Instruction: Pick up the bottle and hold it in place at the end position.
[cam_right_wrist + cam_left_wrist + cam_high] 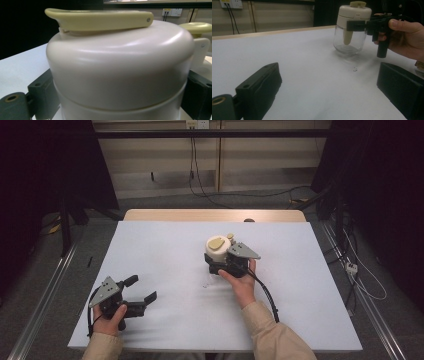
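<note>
Gripping a glass jar (216,256) by its cream-white cap, the right tongs (220,262) stand near the middle of the bench (165,245), which is covered with a white sheet. Seen from the right gripper view, the cap (120,67) sits between the 2 black jaws, 1 at each lower corner, both pressed against its sides. A pale yellow flip lever (100,20) lies flat across the top of the cap, and a second yellow knob (197,27) shows behind it at the right edge.

From the left gripper view the jar (350,30) shows a clear glass body under the cap, with a cream spout or tube hanging inside it (the glass looks empty apart from that). Its base appears to rest on the white sheet, though I cannot tell for sure. The person's right hand (407,37) wraps the handle of the right tongs just beside the jar.

The left tongs (140,290) rest at the near left part of the bench, well apart from the jar, jaws spread wide with nothing between them. The left hand (112,315) holds them from below, a beige sleeve (102,347) at the wrist.
</note>
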`<state>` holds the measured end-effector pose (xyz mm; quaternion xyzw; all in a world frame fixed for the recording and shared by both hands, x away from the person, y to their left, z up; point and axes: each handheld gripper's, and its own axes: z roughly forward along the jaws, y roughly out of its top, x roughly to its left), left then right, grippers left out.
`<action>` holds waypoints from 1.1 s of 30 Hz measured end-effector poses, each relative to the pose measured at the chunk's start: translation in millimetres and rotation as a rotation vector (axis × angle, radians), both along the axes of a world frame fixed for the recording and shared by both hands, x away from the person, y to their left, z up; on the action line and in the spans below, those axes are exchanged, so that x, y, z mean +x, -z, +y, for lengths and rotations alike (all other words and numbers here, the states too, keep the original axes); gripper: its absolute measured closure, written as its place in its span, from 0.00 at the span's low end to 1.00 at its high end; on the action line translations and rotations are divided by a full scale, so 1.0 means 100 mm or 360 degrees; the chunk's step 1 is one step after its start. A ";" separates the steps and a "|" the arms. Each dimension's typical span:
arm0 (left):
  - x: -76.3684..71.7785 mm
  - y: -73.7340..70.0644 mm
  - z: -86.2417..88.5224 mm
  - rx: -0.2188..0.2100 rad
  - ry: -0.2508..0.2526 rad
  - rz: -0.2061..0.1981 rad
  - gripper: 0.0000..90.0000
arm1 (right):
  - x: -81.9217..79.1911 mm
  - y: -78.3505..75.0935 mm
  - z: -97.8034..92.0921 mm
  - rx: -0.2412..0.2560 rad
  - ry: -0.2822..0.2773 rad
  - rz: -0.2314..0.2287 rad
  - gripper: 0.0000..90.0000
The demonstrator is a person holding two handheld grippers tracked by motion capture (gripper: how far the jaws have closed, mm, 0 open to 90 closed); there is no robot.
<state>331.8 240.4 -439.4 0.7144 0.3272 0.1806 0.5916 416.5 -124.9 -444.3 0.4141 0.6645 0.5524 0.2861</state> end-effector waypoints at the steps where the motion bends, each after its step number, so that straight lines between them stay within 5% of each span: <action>1: 0.00 0.00 0.00 0.0000 0.0000 0.0000 0.05 | 0.00 0.00 0.00 0.0000 0.0000 0.0000 0.08; 33: -0.01 0.01 0.00 0.0005 -0.0002 0.0008 0.05 | 0.07 0.02 0.06 -0.0025 -0.0022 0.0006 0.08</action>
